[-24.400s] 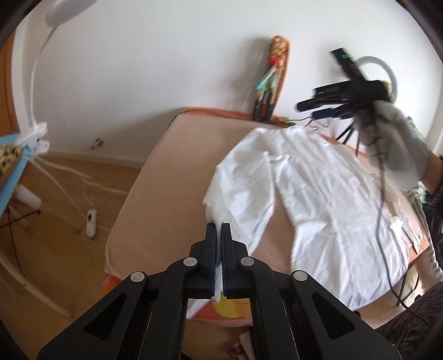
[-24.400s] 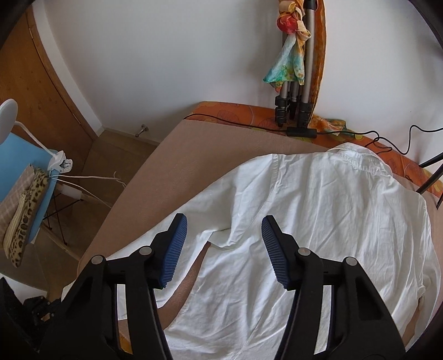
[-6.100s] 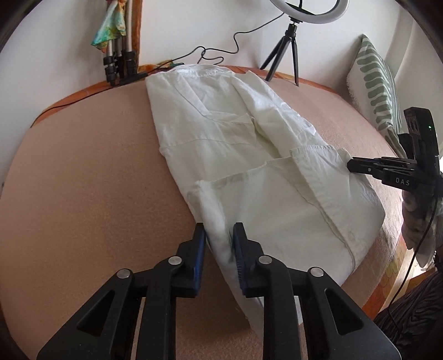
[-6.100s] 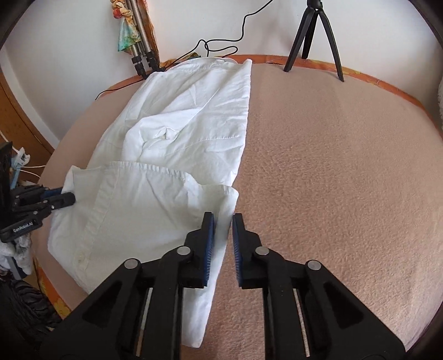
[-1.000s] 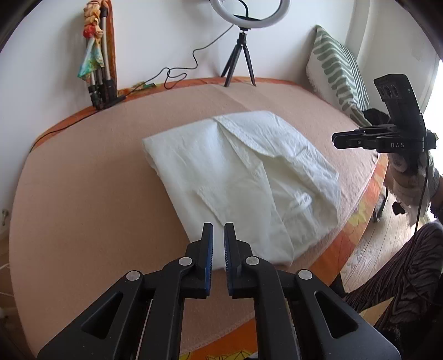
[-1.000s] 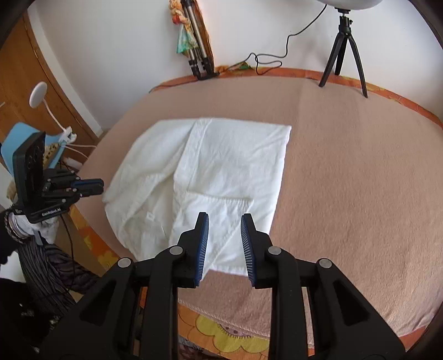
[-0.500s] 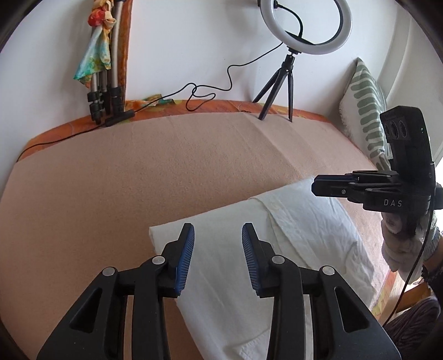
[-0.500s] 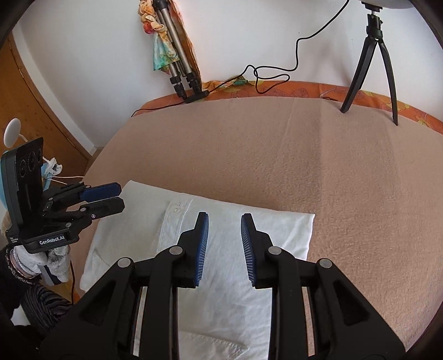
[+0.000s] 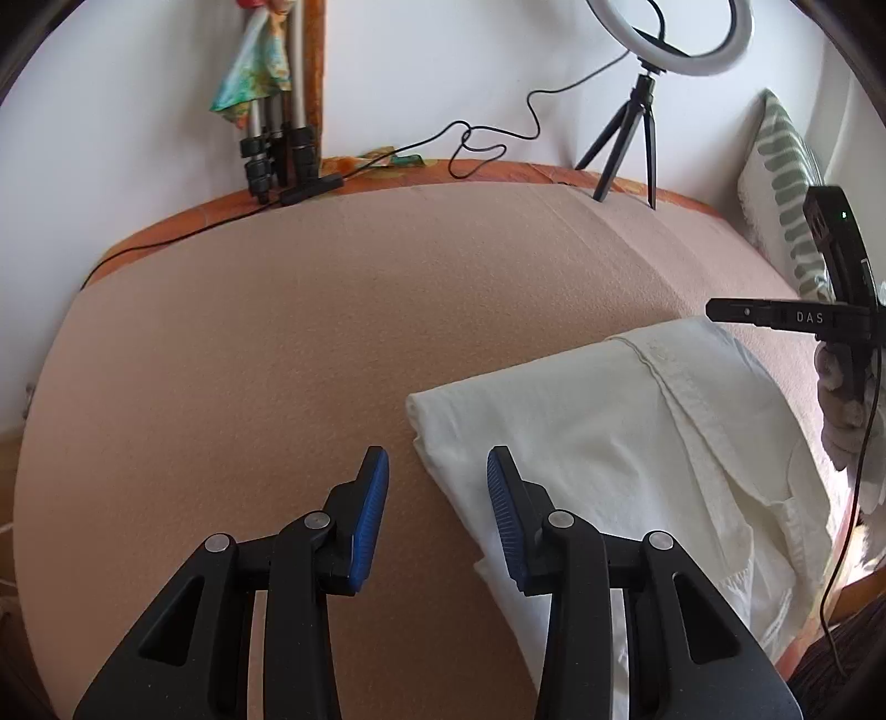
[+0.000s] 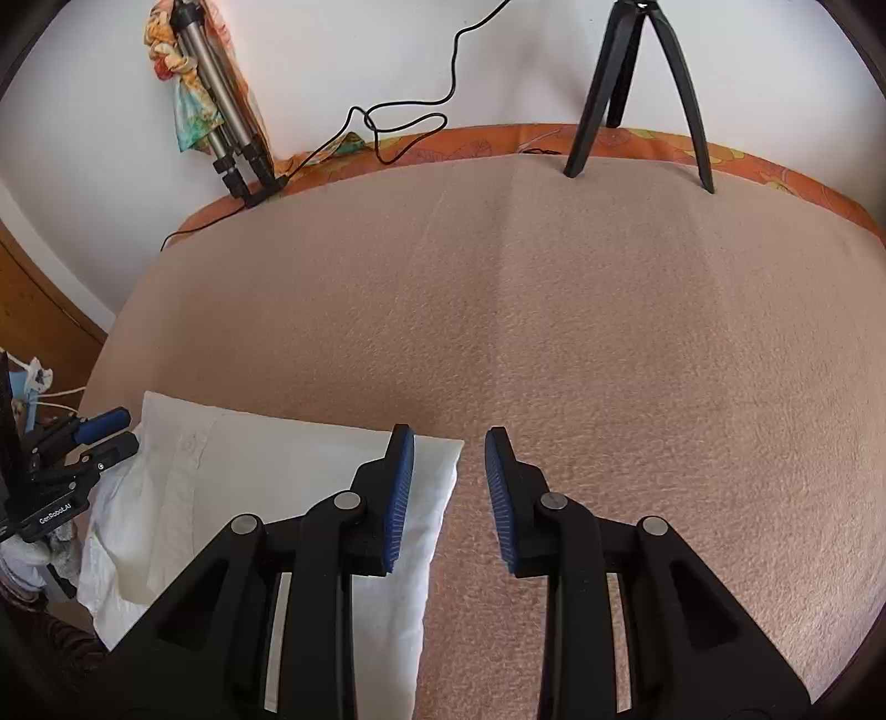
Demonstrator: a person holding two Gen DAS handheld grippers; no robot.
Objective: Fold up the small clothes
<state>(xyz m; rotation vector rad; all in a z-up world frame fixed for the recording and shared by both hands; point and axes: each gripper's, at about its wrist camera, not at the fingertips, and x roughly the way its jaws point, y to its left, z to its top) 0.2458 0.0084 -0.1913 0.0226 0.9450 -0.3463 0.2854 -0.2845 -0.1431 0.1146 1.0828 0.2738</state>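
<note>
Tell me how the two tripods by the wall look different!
The black tripod stands with its legs spread on the bed and holds up a ring light. The silver tripod has its legs folded together, leans at the wall, and has a colourful scarf draped on it. The black one's legs look plain and dark; the silver one's are shiny metal with black clamps. Both sit along the far edge of the bed.

White shirt [image 9: 598, 437] [image 10: 266, 476] — folded into compact rectangle, placket seam on top — flat at blanket's near edge.
</note>
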